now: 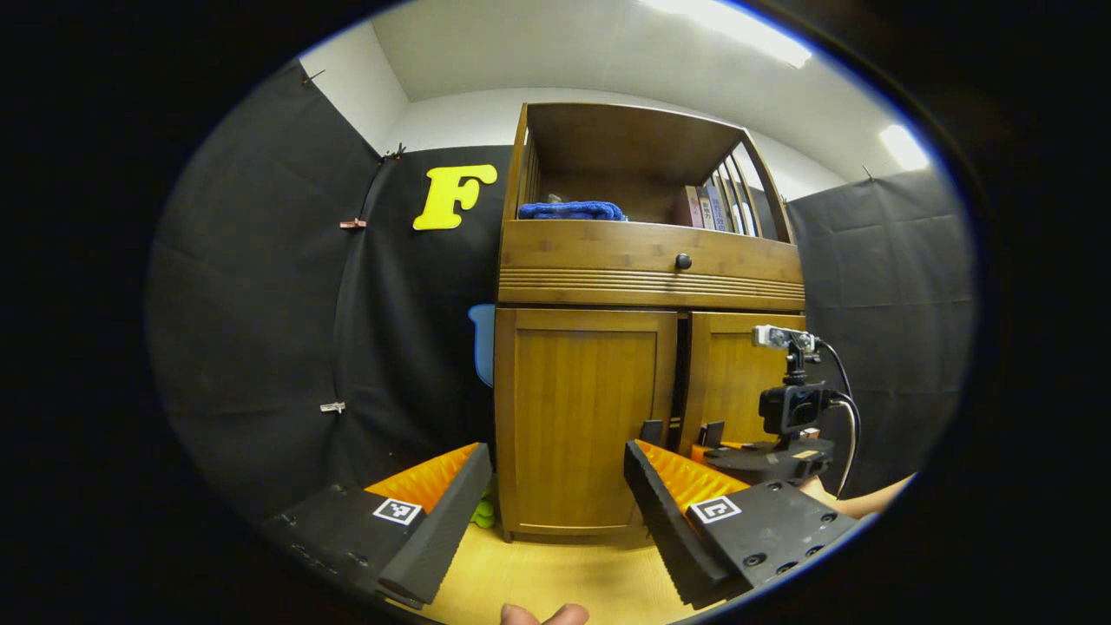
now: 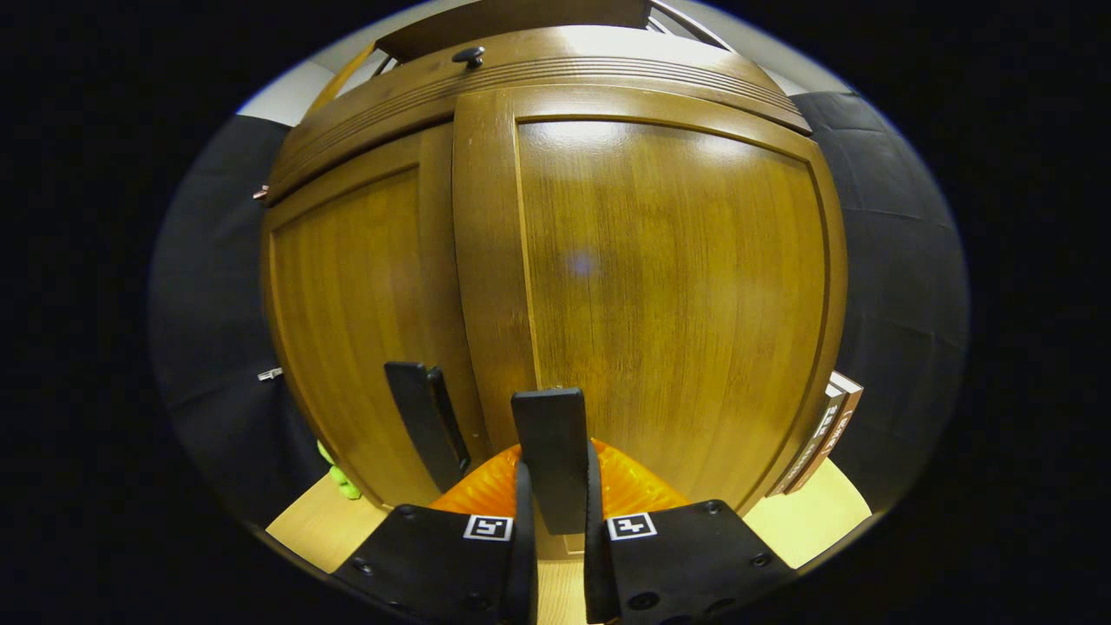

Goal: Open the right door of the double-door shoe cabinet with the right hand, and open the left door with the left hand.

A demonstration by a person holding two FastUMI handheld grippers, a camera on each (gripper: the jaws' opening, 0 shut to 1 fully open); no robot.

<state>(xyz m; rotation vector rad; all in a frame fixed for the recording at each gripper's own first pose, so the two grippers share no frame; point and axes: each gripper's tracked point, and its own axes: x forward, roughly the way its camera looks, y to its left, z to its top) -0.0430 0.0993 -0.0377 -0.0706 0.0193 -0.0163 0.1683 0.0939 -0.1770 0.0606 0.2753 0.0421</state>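
Fingers point(image 2: 524, 508) clamp right door's handle point(image 2: 548, 434); left door point(image 1: 580, 417) beyond.

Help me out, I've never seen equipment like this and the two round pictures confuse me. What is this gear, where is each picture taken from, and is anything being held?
A person carries two handheld grippers, each with its own camera. The left gripper view looks from farther back: the left gripper is open, facing the wooden shoe cabinet, whose left door looks closed. The right gripper, with a camera mounted on it, shows there too, at the right door. The right gripper view is close up: the right gripper is shut on the right door's handle. The left door's handle is untouched. Books and a blue cloth sit on the top shelf.
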